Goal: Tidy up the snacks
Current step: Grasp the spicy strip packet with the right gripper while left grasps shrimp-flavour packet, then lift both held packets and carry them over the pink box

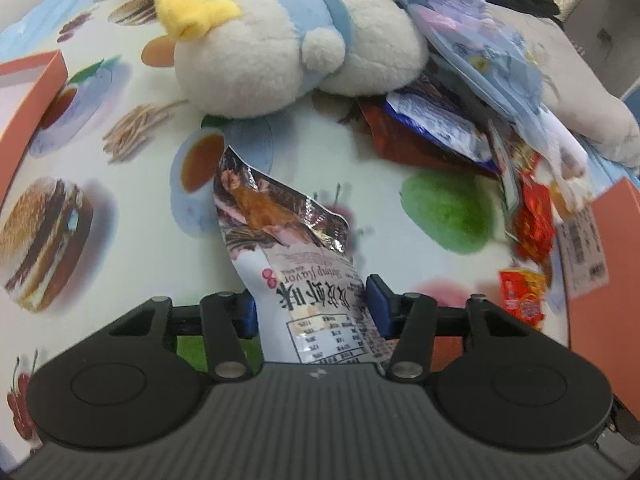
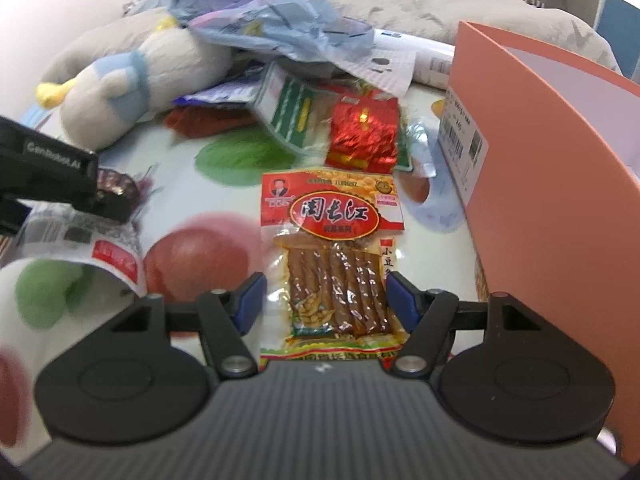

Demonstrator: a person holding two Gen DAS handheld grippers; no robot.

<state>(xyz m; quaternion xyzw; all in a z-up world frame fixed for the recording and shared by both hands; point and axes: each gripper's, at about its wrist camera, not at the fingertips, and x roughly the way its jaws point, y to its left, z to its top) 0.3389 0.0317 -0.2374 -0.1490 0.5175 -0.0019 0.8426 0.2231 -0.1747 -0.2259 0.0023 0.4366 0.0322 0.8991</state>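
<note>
Two grippers, left gripper [image 1: 310, 306] clamped on a shrimp snack bag [image 1: 296, 248], right gripper [image 2: 325, 304] clamped on a bean stick packet [image 2: 334, 264]; next, presumably, carrying to the orange box [image 2: 560, 208]

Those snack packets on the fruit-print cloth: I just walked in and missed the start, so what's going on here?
A person is sorting snacks with two tools. The left hand-held gripper is closed on a white shrimp-flavour packet, lifted off the cloth. The right hand-held gripper straddles a red-labelled dried tofu packet; whether it grips is unclear. More snacks sit piled by a plush toy, with an orange box beside them.
</note>
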